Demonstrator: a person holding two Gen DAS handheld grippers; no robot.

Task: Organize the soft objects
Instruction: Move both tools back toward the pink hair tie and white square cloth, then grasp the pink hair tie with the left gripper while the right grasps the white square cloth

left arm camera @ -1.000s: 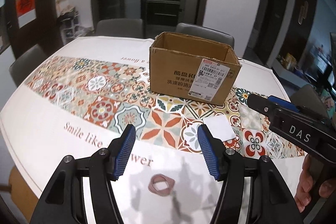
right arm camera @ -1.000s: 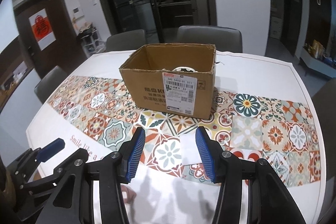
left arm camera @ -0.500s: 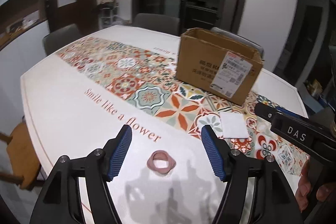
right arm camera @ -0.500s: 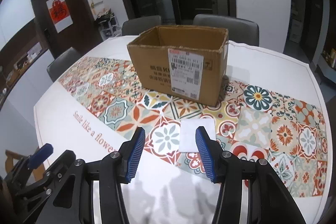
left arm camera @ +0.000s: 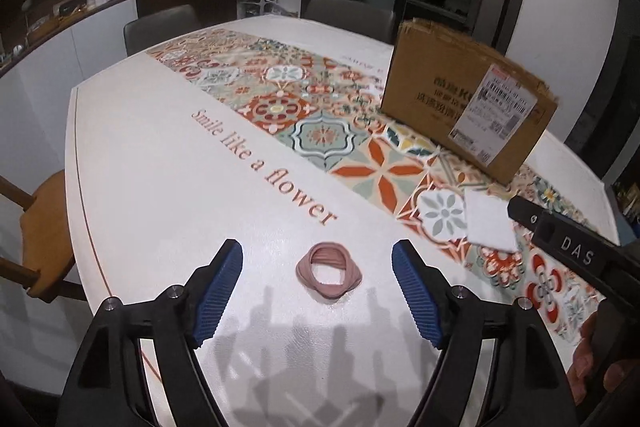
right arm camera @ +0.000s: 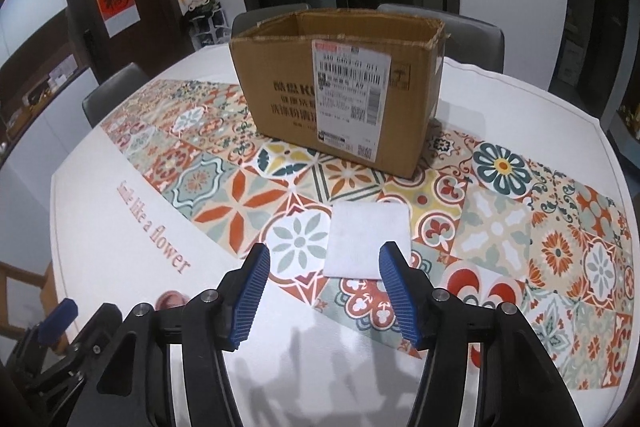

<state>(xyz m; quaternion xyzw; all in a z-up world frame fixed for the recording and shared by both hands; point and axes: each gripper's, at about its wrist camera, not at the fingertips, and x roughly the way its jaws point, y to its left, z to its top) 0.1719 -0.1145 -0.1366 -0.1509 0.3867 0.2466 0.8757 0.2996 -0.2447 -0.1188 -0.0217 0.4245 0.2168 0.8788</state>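
Scrunchie (left arm camera: 329, 275) flat on table (left arm camera: 160, 187), centred between left gripper (left arm camera: 318, 291) pads, untouched; jaws wide, just been opening. Risk: closing too high, pads skim over low ring, or one pad nudges it sideways. White cloth (right arm camera: 368, 241) just ahead of right gripper (right arm camera: 325, 293), right pad overlapping its near corner; jaws half-wide, just been opening, nothing held. Risk: thin cloth slides or folds instead of lifting. Box (right arm camera: 340, 87) well beyond.

Pink hair tie (left arm camera: 329, 274) & white cloth (right arm camera: 369, 239) flat on table.
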